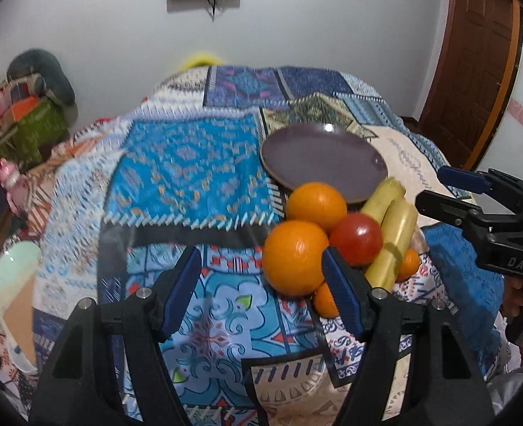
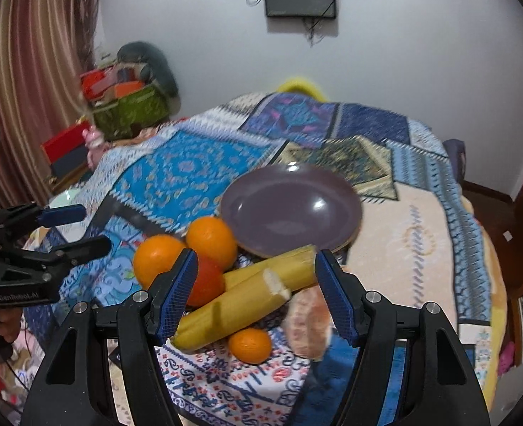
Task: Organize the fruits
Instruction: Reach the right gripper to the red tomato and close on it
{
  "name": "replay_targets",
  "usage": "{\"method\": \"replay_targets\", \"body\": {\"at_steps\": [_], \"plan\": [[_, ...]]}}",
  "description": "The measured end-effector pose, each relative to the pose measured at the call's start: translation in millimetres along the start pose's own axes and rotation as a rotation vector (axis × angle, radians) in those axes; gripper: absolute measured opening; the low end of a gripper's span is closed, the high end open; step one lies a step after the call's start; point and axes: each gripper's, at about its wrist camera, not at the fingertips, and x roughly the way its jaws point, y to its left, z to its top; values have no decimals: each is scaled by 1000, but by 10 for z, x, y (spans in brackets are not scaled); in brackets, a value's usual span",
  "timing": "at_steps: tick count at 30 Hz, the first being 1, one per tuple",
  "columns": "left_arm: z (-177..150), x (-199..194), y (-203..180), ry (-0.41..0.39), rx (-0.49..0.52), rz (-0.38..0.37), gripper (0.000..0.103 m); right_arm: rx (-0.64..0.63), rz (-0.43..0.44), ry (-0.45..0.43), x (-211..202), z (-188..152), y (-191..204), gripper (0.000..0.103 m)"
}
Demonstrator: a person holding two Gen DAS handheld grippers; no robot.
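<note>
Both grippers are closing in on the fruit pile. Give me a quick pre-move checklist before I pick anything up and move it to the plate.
1. Purple plate bare and ready to receive fruit: ok.
2. Left gripper empty, fingers apart: ok.
3. Right gripper empty, fingers apart: ok.
4. Fruits separated for a clean single grasp: not ok. The two oranges, the red fruit and the yellow sticks lie heaped against each other.
5. Small orange free to grab: ok, it sits at the near edge of the pile.
6. Pile stable if one piece is lifted: cannot tell.
</note>
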Motion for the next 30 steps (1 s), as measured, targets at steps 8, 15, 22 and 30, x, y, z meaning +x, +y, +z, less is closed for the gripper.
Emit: {"method": "replay_targets", "body": {"at_steps": [8, 15, 22, 30], "plan": [[-156, 129, 95, 48, -39, -44, 70, -48, 65, 49, 250, 1, 195, 65], [-171, 181, 134, 60, -55, -47, 70, -78, 115, 116, 489, -30, 308, 40], [-169, 226, 117, 70, -52, -36, 70, -75, 144, 148, 539, -54, 339, 40], [-162, 210, 77, 66, -32, -23, 70, -95, 156, 184, 639, -106, 403, 48]]}}
